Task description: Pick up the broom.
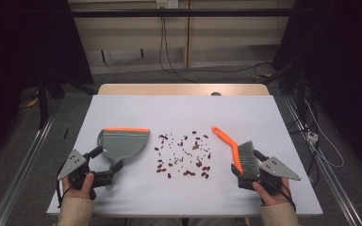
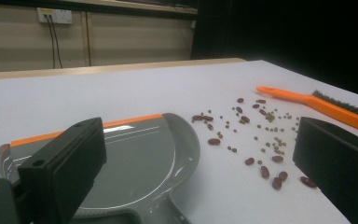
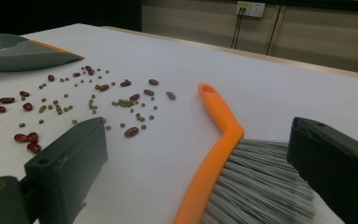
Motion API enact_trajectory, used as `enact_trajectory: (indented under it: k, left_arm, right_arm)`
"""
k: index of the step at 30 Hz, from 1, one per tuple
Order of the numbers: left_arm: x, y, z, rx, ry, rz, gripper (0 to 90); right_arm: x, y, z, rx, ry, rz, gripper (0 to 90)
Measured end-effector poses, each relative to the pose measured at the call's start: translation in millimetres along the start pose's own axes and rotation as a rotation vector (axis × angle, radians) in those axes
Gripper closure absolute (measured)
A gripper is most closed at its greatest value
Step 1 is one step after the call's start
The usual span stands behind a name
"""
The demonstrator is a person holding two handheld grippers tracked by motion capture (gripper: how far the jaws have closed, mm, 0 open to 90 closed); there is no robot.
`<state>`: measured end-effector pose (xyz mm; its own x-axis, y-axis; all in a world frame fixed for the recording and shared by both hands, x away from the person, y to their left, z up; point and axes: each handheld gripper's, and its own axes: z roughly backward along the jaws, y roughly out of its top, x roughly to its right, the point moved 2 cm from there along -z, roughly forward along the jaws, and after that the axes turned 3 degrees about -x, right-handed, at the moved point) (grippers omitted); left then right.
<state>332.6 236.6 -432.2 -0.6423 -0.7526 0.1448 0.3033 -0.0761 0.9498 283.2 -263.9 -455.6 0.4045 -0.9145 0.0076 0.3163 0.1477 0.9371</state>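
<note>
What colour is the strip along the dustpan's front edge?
Orange, on the grey dustpan; it shows best in the high view.

I see white table top [image 1: 179, 113], wooden edge [image 1: 184, 89] along far side. Beyond it, pale wall panels [image 1: 226, 42]. Wall socket [image 1: 166, 4] up top, black cables [image 1: 165, 47] hanging from it to grey floor [image 1: 75, 94]. Metal rail [image 1: 23, 165] on floor left of table.
</note>
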Motion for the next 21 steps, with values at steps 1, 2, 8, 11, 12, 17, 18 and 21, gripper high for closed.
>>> enact_trajectory:
  k: [1, 2, 8, 11, 12, 17, 18, 21]
  left_arm:
    - [0.0, -0.1, 0.0, -0.002, -0.001, -0.003, 2.3]
    - [0.1, 0.0, -0.1, -0.002, -0.002, -0.004, 2.3]
    - [-0.4, 0.3, 0.3, 0.002, -0.003, -0.002, 2.3]
    - [-0.2, 0.4, 0.2, 0.001, -0.004, -0.003, 2.3]
    - [-0.1, 0.3, 0.1, 0.001, -0.004, -0.002, 2.2]
    - [-0.1, 0.6, 0.3, 0.004, -0.003, 0.001, 2.2]
    - [-0.2, 0.6, 0.4, 0.004, -0.003, 0.002, 2.2]
    - [-0.4, 0.6, 1.1, 0.008, -0.001, 0.005, 2.2]
  right_arm:
    - [0.1, 0.8, -0.2, 0.002, 0.003, -0.001, 4.3]
    - [0.2, 1.3, -0.2, 0.003, 0.004, -0.001, 4.3]
    - [0.0, 2.4, -2.8, -0.017, 0.017, 0.001, 4.1]
    - [0.2, 4.8, -5.4, -0.028, 0.019, 0.001, 4.1]
    - [2.0, 8.5, -7.5, -0.031, 0.016, 0.007, 4.1]
    - [10.1, 20.5, -16.5, -0.060, -0.003, -0.021, 4.2]
    - [12.0, 22.3, -19.3, -0.070, -0.006, -0.031, 4.3]
    - [16.5, 25.7, -26.8, -0.112, -0.009, -0.049, 7.1]
